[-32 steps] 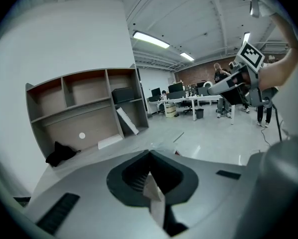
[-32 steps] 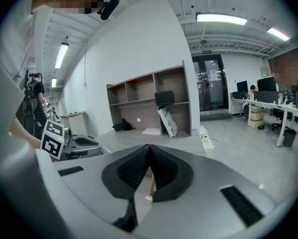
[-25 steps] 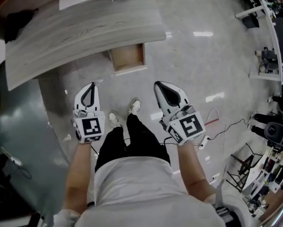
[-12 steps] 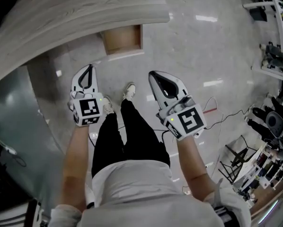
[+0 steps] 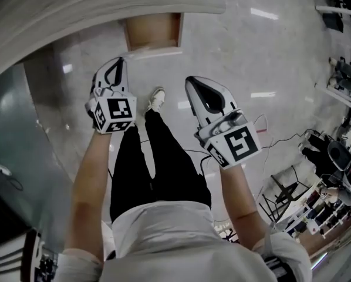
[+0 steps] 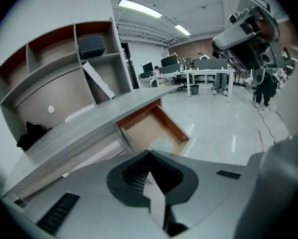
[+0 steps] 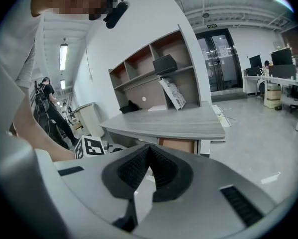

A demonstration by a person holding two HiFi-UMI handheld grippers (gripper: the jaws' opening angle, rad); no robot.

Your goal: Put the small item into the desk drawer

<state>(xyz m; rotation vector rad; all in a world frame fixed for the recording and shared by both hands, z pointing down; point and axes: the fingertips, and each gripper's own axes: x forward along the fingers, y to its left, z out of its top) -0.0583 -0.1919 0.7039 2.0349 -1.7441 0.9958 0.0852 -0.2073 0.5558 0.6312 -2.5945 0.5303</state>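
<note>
The grey wooden desk (image 5: 76,13) runs along the top of the head view, with its brown drawer (image 5: 152,33) pulled open below the edge. My left gripper (image 5: 120,61) is shut and empty, just below and left of the drawer. My right gripper (image 5: 189,82) is also shut and empty, lower and to the right. In the left gripper view the shut jaws (image 6: 149,152) point at the open drawer (image 6: 151,131), whose bottom looks bare. The right gripper (image 7: 149,146) faces the desk (image 7: 164,118) and drawer front (image 7: 178,145). I see no small item in any view.
A shelf unit (image 6: 64,63) with a black box (image 6: 91,46) stands on the desk. My legs and a shoe (image 5: 157,97) are between the grippers. Cables (image 5: 269,145) lie on the shiny floor to the right. Office desks and equipment (image 5: 340,81) line the right side.
The desk and drawer have slid toward the top of the head view. Both grippers now sit closer under the drawer, the left one nearest. The jaws stay shut throughout.
</note>
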